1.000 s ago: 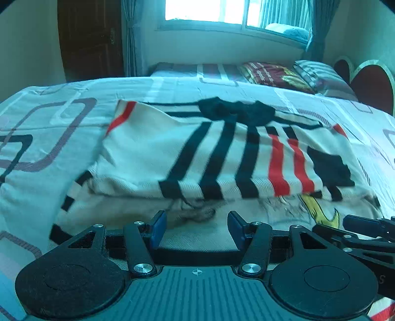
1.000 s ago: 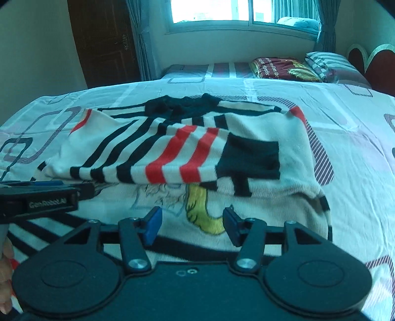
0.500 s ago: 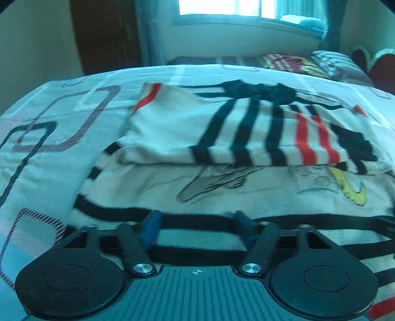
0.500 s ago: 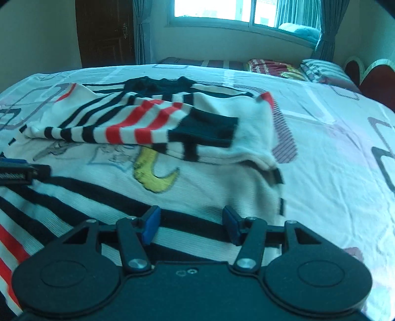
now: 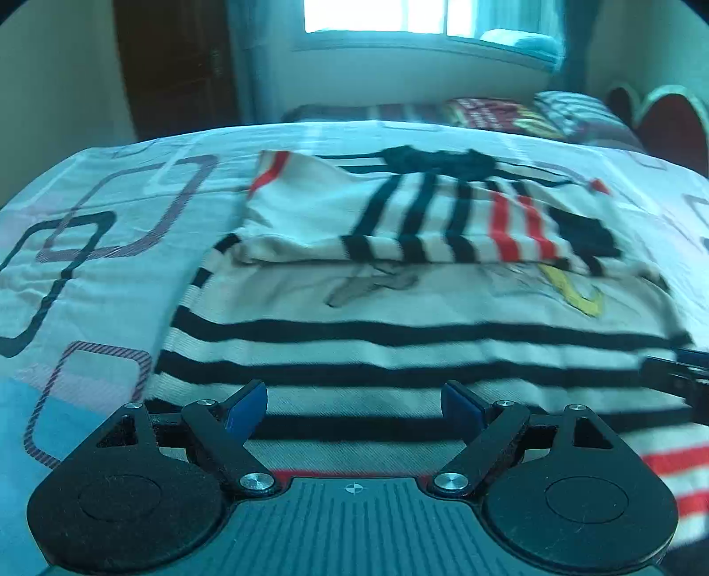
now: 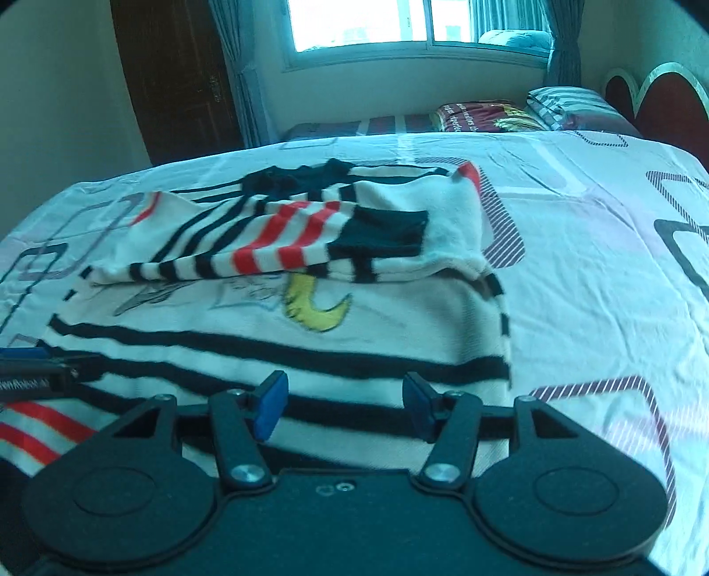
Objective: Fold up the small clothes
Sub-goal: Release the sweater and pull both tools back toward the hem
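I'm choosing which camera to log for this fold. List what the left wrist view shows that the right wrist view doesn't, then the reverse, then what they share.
Only the left wrist view: the open left tongs up close, and the bedsheet stretching left of the striped shirt.

Only the right wrist view: the open right tongs up close, and the shirt's right edge with wide sheet beyond it.

Both: the shirt's sleeves folded across its chest, the yellow print, the window, pillows, and the other tongs at the frame edge.
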Demonstrator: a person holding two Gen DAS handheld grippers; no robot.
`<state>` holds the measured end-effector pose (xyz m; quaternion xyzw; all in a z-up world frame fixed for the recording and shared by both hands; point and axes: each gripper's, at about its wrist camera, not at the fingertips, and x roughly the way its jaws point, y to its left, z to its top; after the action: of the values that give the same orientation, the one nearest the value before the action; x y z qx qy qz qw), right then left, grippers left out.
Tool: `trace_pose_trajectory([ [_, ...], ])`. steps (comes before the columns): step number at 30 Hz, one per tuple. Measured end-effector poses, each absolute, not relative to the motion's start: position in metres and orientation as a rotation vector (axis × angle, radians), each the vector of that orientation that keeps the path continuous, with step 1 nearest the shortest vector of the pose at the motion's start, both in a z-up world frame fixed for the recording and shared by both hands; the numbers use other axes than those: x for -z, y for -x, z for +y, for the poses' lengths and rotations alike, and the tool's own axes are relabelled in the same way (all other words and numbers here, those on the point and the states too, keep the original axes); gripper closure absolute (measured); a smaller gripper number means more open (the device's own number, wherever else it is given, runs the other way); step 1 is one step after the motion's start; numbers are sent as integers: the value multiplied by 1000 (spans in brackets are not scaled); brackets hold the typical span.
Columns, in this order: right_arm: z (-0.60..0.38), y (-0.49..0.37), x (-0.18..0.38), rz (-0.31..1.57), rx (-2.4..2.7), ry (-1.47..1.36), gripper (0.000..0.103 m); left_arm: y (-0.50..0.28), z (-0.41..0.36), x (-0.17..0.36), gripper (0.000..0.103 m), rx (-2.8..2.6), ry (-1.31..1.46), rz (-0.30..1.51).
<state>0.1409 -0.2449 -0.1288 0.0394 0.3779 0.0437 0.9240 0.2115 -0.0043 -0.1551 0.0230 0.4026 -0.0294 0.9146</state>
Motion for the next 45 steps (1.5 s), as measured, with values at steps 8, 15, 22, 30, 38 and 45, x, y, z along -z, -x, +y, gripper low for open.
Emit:
trace_pose_trajectory([
  [8, -194, -114, 152, 846, -49, 68, 47, -187, 5, 180, 16, 133, -99, 838],
  [15, -234, -94, 155, 825, 117, 43, 34, -178, 46, 184, 13, 129, -72, 832],
  [22, -230, -83, 146, 831, 160, 3, 42, -161, 56, 172, 13, 101, -59, 828],
  [30, -164, -58, 127, 784, -32, 38, 47, -127, 52, 161, 13, 179, -55, 822],
  [38, -147, -48, 153, 850, -40, 70, 47, -109, 60, 183, 13, 167, -86, 839],
  [45, -173, -31, 155, 828, 47, 55, 42, -104, 72, 183, 13, 180, -88, 835],
])
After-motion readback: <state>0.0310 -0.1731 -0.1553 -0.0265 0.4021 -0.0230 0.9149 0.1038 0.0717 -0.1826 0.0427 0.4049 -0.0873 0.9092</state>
